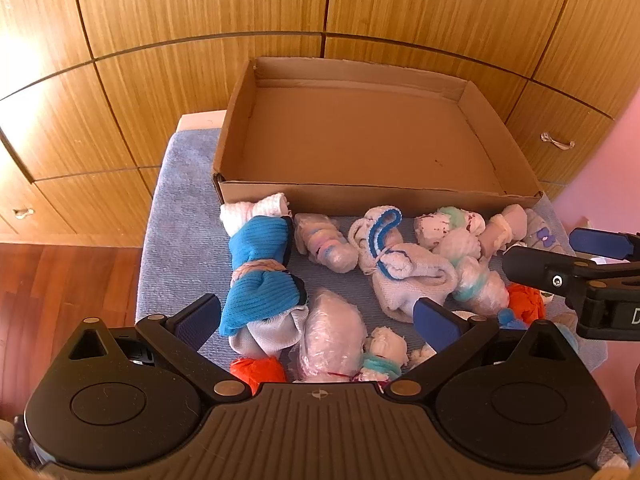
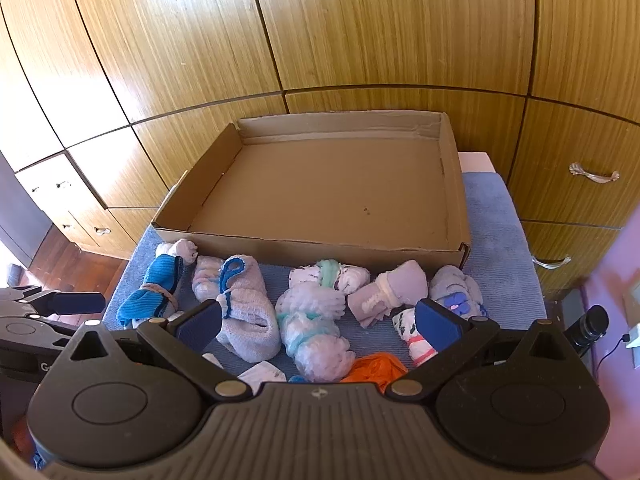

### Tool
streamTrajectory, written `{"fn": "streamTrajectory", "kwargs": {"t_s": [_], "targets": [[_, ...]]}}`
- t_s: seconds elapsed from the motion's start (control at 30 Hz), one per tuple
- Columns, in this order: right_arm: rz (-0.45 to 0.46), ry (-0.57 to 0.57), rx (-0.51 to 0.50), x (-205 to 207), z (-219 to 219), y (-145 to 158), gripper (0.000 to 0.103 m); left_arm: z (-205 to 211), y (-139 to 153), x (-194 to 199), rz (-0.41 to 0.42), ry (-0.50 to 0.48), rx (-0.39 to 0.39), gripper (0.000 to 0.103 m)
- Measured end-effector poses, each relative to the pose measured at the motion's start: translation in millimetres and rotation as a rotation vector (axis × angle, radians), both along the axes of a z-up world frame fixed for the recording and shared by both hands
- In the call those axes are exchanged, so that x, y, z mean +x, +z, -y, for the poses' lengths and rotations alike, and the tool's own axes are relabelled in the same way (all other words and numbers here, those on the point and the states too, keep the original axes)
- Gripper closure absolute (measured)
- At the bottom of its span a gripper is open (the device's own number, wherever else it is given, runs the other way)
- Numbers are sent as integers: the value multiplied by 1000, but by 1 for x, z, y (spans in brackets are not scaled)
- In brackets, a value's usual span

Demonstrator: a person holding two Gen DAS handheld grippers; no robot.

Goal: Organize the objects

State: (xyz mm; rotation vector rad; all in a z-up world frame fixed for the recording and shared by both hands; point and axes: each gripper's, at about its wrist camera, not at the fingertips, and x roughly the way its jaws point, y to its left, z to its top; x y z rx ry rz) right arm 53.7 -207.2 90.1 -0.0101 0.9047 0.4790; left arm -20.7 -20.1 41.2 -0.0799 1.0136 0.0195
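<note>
- Left hand-held gripper (image 1: 316, 316) fills the bottom of its view, released, its blue-padded fingers spread wide above the sock bundles and gripping nothing.
- Right hand-held gripper (image 2: 318, 322) sits low in its own view, likewise released and empty; in the left wrist view it pokes in at the right edge.
- Between the left fingers lie a plastic-wrapped bundle (image 1: 332, 336) and, at lower left of centre, an orange bundle (image 1: 258, 372).
- Just beyond, left of centre, a blue sock bundle (image 1: 260, 276) tied with a band lies on the blue towel (image 1: 180, 240) covering the surface.
- Middle of the frame holds a white sock with blue trim (image 1: 396, 256), with a mint-banded bundle (image 1: 452, 224) to its right.
- In the right wrist view, a lilac rolled sock (image 2: 388, 292) and a bundle with a purple print (image 2: 456, 288) lie at centre right.
- Behind the row, touching some bundles, an empty cardboard box (image 1: 440, 198) occupies the centre.
- Farthest back, wooden cabinet doors (image 1: 200, 0) span the upper frame.
</note>
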Motion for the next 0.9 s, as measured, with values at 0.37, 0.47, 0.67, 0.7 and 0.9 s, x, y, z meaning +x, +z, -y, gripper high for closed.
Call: {"fn": "streamTrajectory", "kwargs": {"t_s": [0.37, 0.47, 0.67, 0.7, 0.9], "targets": [[4, 5, 4, -1, 2, 2, 0, 0, 1, -2, 0, 4, 2, 0], [4, 5, 2, -1, 2, 3, 0, 1, 1, -2, 1, 5, 2, 0], [10, 8, 4, -4, 6, 4, 0, 0, 0, -4, 3, 2, 4, 0], [11, 8, 5, -5, 6, 4, 0, 0, 0, -5, 5, 4, 7, 0], [30, 20, 16, -12, 13, 6, 0, -5, -4, -12, 11, 17, 30, 0]]}}
